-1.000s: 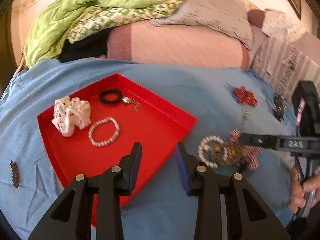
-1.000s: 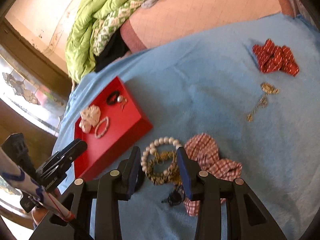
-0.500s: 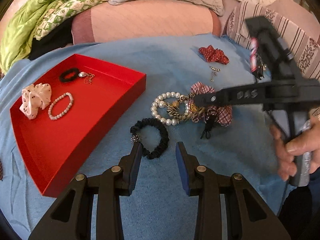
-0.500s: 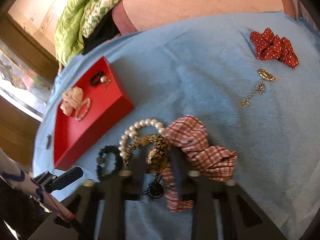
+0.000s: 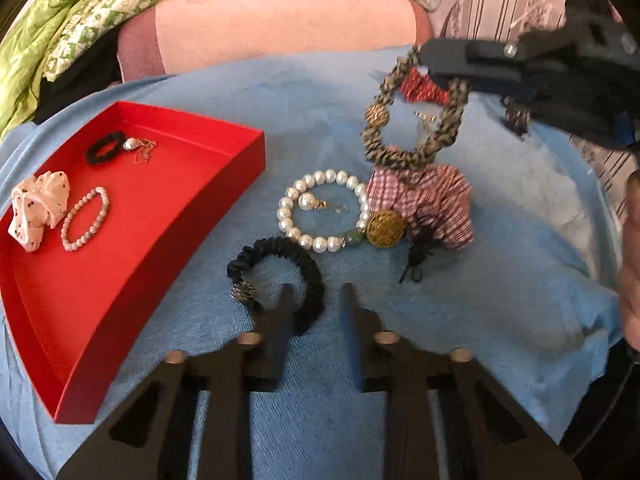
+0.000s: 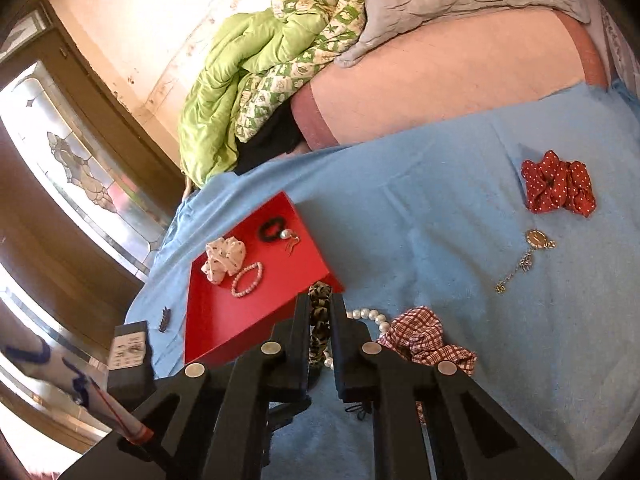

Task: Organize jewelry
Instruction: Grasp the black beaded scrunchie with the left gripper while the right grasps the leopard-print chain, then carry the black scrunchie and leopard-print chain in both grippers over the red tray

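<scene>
Red tray [image 5: 224, 168] is sitting at 9 o'clock on the blue cloth [image 5: 500, 280], holding a white spotted scrunchie [image 5: 38, 208], a pale bead bracelet [image 5: 85, 219], a small black band [image 5: 105, 152] and a silver pendant [image 5: 138, 146].

Left gripper [image 5: 316, 304] is hovering low at 6 o'clock, pointing up-frame, jaws standing well apart and holding nothing. Its left finger is overlapping the black ruffled scrunchie [image 5: 280, 268] in view; can't tell if touching.

Pearl bracelet [image 5: 324, 210] with a gold medallion [image 5: 385, 229] is lying just beyond, at centre, touching the plaid scrunchie [image 5: 432, 204].

Right gripper [image 6: 320, 312] is coming in from 2 o'clock in the left wrist view, raised off the cloth, jaws pinching tight on the leopard-print scrunchie [image 5: 412, 120], which is dangling as a loop above the plaid one.

Red polka-dot scrunchie [image 6: 558, 182] and a gold chain pendant [image 6: 528, 256] are lying well apart at 2 to 3 o'clock in the right wrist view.
</scene>
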The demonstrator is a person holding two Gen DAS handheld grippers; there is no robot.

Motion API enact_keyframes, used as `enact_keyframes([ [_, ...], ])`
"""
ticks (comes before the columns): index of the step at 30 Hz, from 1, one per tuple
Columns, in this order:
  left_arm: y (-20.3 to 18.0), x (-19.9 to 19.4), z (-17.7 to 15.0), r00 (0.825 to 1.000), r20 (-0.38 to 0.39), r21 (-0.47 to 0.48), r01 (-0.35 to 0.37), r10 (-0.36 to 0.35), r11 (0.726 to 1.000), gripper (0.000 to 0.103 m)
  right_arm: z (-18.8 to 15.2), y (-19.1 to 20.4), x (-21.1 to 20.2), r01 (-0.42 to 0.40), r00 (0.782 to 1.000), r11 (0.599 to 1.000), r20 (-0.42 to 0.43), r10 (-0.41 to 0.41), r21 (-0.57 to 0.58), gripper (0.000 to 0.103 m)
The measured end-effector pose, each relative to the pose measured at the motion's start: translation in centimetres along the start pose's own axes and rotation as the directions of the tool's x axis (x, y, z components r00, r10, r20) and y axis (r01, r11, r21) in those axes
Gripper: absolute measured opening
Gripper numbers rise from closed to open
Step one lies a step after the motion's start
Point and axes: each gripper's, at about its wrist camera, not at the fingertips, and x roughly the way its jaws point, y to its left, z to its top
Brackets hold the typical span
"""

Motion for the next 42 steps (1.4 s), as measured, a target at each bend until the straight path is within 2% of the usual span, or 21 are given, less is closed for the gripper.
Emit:
enact_keyframes([
  [3,-0.5,0.6,0.2,0.999,0.012,0.033,-0.041,0.04,0.999,0.012,0.1,-0.3,0.3,0.004,1.0,1.0,-0.006,-0.003,0.008,0.011],
  [6,-0.8,0.6,0.4,0.997,0.024,0.028,-0.069,0.068,0.997,0.008,0.2,-0.6,0.4,0.002,1.0,1.0,-0.005,-0.001,0.017,0.011],
  [7,-1.0,0.4,0.5,0.997,0.032,0.028,-0.066,0.065,0.997,0.008,0.2,-0.5,0.4,0.002,1.0,1.0,-0.004,-0.002,0.017,0.011],
  [11,-0.5,-1.7,1.2,0.994,0.108,-0.003,0.02,-0.019,1.0,0.008,0.2,-0.4,0.3,-0.001,1.0,1.0,0.003,0.001,0.012,0.011],
  [13,-0.2,-3.6,1.7,0.982,0.18,-0.009,0.057,-0.054,0.998,0.008,0.2,-0.3,0.1,-0.003,1.0,1.0,0.017,0.003,0.011,0.011],
  [16,0.8,-6.2,2.5,0.96,0.272,-0.027,0.081,-0.071,0.996,0.008,0.3,-0.1,-0.1,-0.004,1.0,1.0,0.031,0.004,0.007,0.011],
  [21,2.5,-9.6,3.5,0.918,0.395,-0.075,0.064,-0.029,0.995,0.008,0.3,0.7,-0.3,-0.003,0.999,1.0,0.051,0.004,-0.013,0.011],
  [24,4.3,-10.2,3.6,0.913,0.407,-0.126,0.046,0.009,0.991,0.008,0.3,1.3,-0.2,-0.013,0.998,1.0,0.059,0.014,-0.027,0.011],
  [29,7.7,-10.5,2.9,0.918,0.391,-0.206,0.014,0.069,0.978,0.008,0.3,2.5,0.6,-0.031,0.998,0.999,0.062,0.033,-0.042,0.011],
  [42,12.2,-10.5,1.3,0.929,0.333,-0.312,-0.053,0.161,0.949,0.008,-0.1,6.1,3.3,-0.07,0.996,0.994,0.054,0.075,-0.087,0.011],
])
